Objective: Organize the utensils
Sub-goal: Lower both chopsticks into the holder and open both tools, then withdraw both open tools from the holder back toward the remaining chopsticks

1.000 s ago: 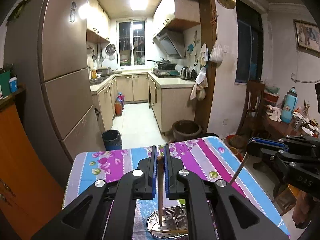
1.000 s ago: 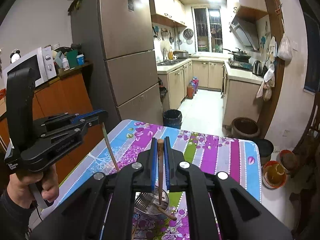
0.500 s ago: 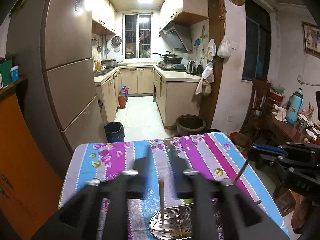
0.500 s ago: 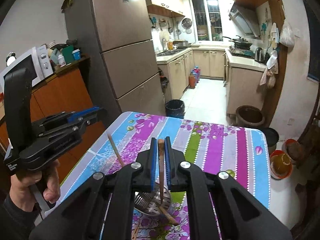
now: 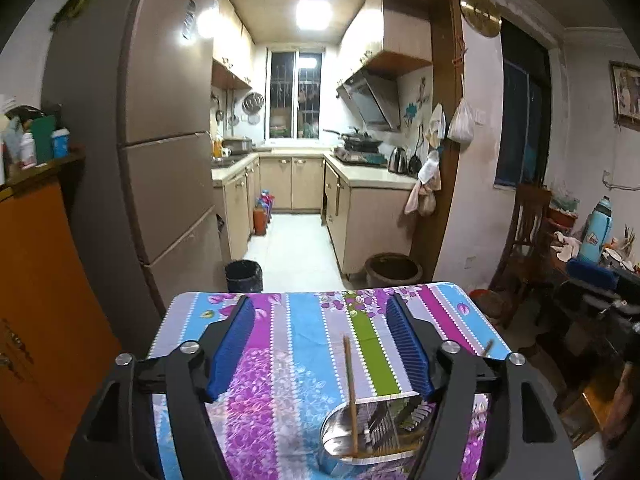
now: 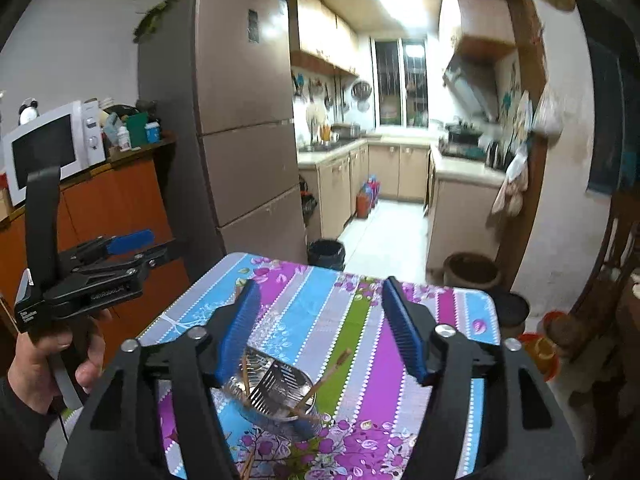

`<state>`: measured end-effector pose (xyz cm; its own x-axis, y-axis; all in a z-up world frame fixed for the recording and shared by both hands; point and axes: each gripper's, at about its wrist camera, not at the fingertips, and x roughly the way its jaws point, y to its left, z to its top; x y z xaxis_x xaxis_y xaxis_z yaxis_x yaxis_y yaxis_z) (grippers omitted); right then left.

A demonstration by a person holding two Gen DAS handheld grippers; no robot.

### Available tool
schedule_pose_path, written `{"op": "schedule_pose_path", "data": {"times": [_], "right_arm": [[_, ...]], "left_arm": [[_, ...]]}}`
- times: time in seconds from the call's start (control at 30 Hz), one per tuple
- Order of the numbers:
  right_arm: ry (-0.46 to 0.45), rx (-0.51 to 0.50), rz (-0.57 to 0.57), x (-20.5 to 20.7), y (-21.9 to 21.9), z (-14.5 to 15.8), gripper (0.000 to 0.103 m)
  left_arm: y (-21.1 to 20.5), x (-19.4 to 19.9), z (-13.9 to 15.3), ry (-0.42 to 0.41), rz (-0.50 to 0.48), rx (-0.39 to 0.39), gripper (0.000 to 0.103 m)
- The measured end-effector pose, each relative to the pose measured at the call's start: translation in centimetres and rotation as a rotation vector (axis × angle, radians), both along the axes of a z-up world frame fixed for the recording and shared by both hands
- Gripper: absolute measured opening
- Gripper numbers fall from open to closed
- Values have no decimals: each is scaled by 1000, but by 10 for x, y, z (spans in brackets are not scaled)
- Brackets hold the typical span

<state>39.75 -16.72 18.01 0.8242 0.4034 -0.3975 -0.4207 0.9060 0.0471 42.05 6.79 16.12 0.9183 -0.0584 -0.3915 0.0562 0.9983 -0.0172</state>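
A shiny metal utensil holder stands on the striped floral tablecloth. Wooden chopsticks lean in it: one upright in the left wrist view, two in the right wrist view. My left gripper is open and empty above and behind the holder. My right gripper is open and empty over the holder. The left gripper also shows from the side, held in a hand, in the right wrist view.
More chopsticks lie on the cloth at the near edge. A tall fridge and an orange cabinet stand left of the table. A side table with a blue flask is at right. The kitchen opens behind.
Both grippers opened and let go of their chopsticks, which now lean in the metal holder. Both grippers drew back a little.
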Motion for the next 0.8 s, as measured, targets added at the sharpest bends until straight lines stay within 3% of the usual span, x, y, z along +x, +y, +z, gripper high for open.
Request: {"op": "schedule_pose_path", "data": {"times": [0.07, 0.2, 0.27, 0.43, 0.5, 0.63, 0.8], "right_arm": [[-35, 5, 6, -21, -4, 1, 72], [-125, 18, 11, -87, -13, -4, 77], [-179, 19, 5, -126, -16, -12, 88], [-263, 54, 9, -206, -22, -45, 88], [-304, 55, 4, -238, -23, -64, 88], [-303, 48, 15, -274, -16, -100, 88], [-222, 31, 32, -292, -5, -145, 85]], "left_arm": [[0, -29, -1, -50, 8, 31, 75], [0, -109, -11, -161, -1, 99, 81], [3, -150, -21, -204, -2, 107, 82], [13, -243, -57, -282, 5, 92, 86], [13, -272, -79, -274, -7, 86, 86], [5, -307, -130, -209, -40, 97, 86], [-16, -323, -195, -83, -150, 107, 86]]}}
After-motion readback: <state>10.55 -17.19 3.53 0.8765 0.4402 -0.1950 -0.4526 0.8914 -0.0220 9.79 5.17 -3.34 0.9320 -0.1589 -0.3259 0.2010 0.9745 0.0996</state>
